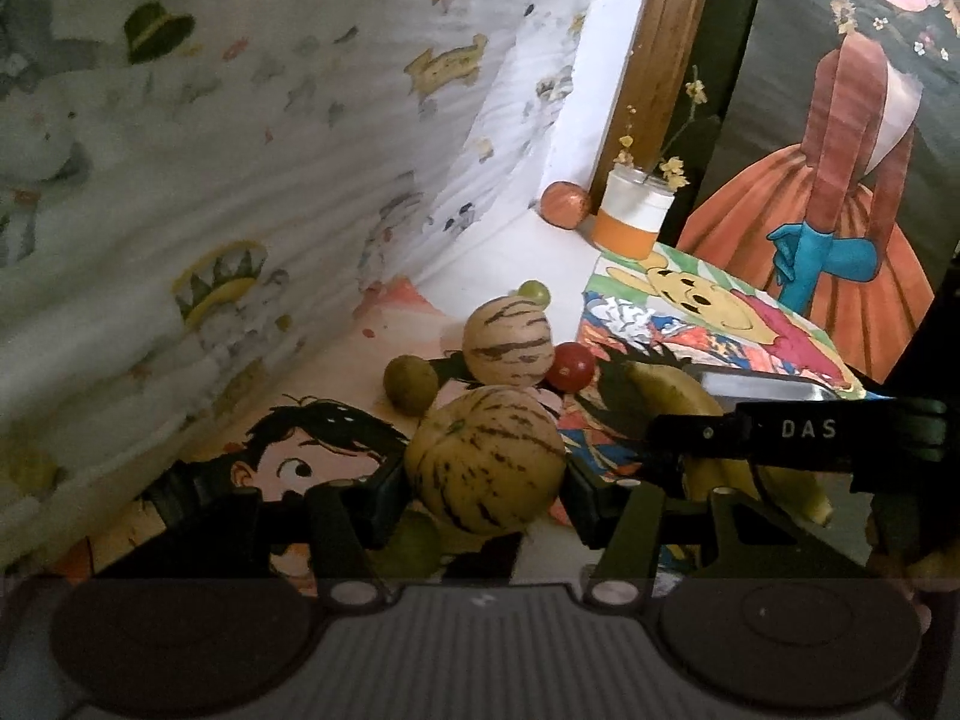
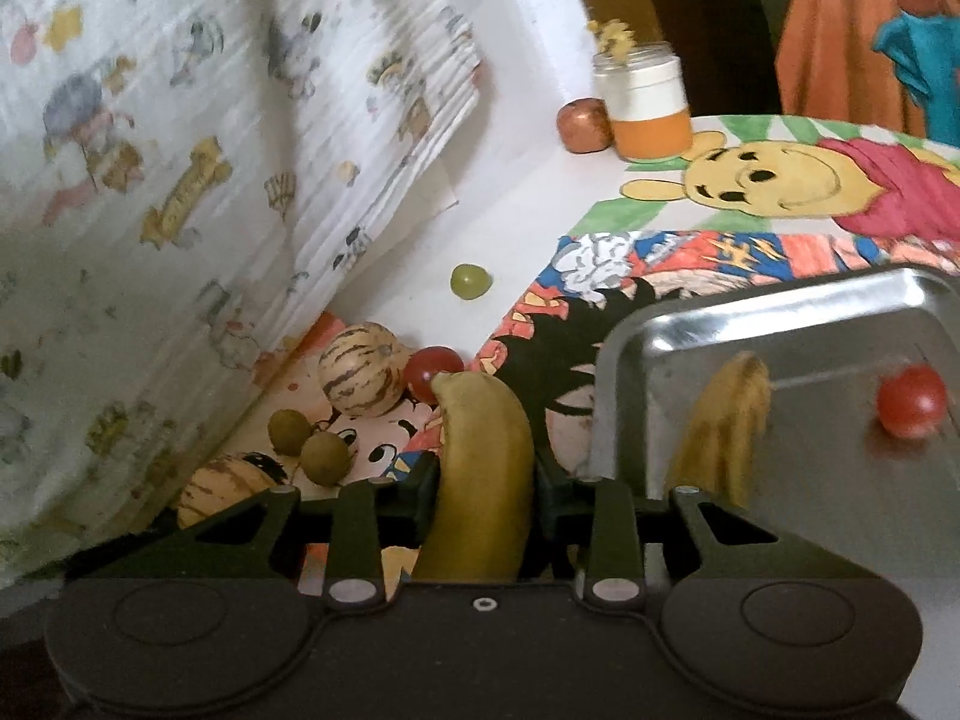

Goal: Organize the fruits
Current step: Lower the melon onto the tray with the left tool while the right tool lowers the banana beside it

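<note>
My left gripper (image 1: 483, 480) is shut on a striped yellow melon (image 1: 483, 462), low over the cartoon-printed table. A second striped melon (image 1: 507, 342), a red tomato (image 1: 573, 367), a brown longan (image 1: 411, 384) and a green grape (image 1: 534, 293) lie beyond it. My right gripper (image 2: 486, 483) is shut on a yellow banana (image 2: 483, 468); it also shows in the left wrist view (image 1: 678, 396). A metal tray (image 2: 780, 324) on the right holds a second banana (image 2: 726, 426) and a tomato (image 2: 911, 402). Left of the banana are a striped melon (image 2: 360, 375), a tomato (image 2: 429, 369) and two longans (image 2: 309, 441).
A patterned cloth wall (image 1: 240, 180) rises close on the left. At the back stand an orange-and-white jar (image 1: 633, 213) with yellow flowers and a copper ball (image 1: 564, 204). A green grape (image 2: 471, 281) lies on the white surface. A painted picture (image 1: 840, 180) stands at the right.
</note>
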Available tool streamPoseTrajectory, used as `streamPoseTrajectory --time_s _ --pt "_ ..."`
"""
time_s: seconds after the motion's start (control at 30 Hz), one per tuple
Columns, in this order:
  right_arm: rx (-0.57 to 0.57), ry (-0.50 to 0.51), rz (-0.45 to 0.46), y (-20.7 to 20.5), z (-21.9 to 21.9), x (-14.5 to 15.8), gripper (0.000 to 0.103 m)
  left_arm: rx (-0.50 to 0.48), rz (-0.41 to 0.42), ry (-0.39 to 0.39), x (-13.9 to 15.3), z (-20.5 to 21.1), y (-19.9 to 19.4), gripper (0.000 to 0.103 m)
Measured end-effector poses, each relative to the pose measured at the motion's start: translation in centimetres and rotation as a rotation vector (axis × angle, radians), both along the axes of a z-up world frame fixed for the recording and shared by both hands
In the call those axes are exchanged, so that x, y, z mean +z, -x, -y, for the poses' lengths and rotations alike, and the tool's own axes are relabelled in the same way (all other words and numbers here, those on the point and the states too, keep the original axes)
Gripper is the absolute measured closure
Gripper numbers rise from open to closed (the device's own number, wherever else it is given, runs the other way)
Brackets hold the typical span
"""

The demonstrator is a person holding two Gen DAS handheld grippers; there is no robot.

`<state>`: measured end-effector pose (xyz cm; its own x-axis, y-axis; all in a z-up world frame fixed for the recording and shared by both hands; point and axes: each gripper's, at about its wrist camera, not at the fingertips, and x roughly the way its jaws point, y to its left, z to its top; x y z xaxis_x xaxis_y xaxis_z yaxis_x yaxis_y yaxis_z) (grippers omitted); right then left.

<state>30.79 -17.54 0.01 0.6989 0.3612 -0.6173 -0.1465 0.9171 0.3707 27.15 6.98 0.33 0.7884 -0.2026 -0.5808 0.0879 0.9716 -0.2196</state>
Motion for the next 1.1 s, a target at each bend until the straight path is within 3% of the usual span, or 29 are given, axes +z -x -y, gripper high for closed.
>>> streamPoseTrajectory --time_s 0.33,0.53,0.87,1.1 --pt "-0.093 -0.141 0.063 5.3 5.1 2.5 0.068 -0.028 0.0 0.021 0.7 2.5 1.7 0.044" --pt "-0.207 -0.15 0.076 7.7 9.9 3.1 0.069 -0.078 -0.014 0.036 0.9 5.2 2.3 0.044" --pt "-0.36 -0.151 0.026 8.2 15.5 0.8 0.069 -0.207 -0.037 0.042 0.5 11.3 2.9 0.044" --pt "-0.382 -0.122 0.007 7.7 16.5 -0.3 0.069 -0.264 -0.054 0.021 -0.3 14.2 3.2 0.044"
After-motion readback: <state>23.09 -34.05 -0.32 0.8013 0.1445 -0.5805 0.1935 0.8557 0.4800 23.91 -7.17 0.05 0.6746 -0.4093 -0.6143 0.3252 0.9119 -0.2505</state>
